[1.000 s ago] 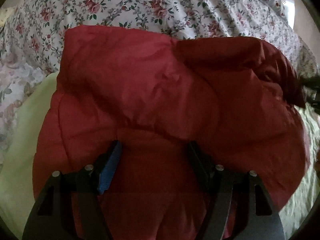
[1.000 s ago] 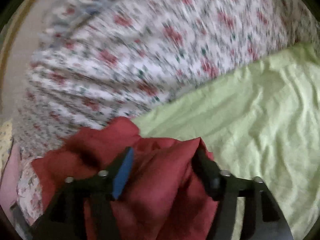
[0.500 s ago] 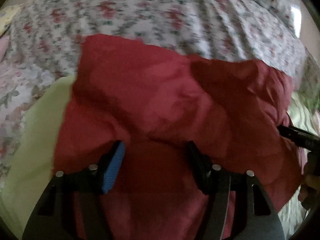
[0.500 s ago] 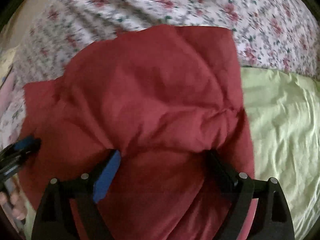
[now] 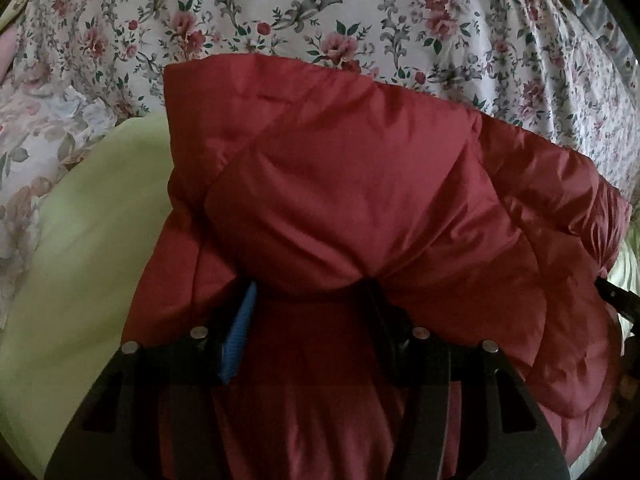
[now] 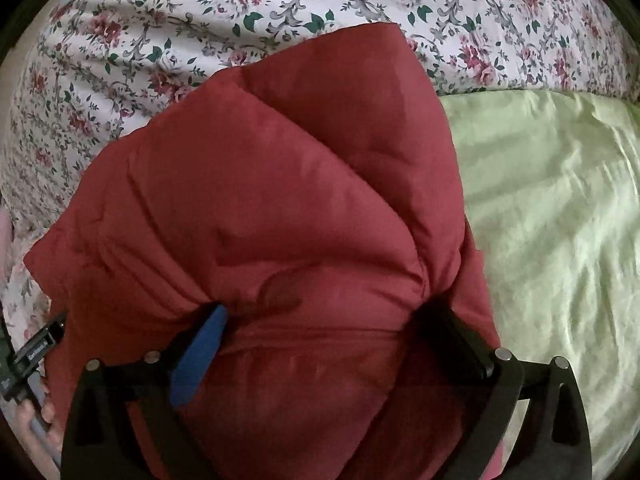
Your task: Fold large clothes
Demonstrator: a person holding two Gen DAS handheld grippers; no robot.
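Floral bedspread (image 5: 320,8) covers the bed across the far part of both wrist views. Pale green sheet (image 6: 552,208) lies on the bed nearer me, beside the garment. Red padded jacket (image 5: 360,184), folded into a thick bundle, rests partly on the green sheet and partly on the floral bedspread; its near edge bulges up between the fingers of both my tools. My right tool (image 6: 320,320) stands wide, its jaws having just been opening, with a fat roll of the red padded jacket filling the gap; I cannot tell whether the pads press on it. My left tool (image 5: 312,300) stands about half open, its jaws having just been closing, and is gripping a gathered fold of the jacket.
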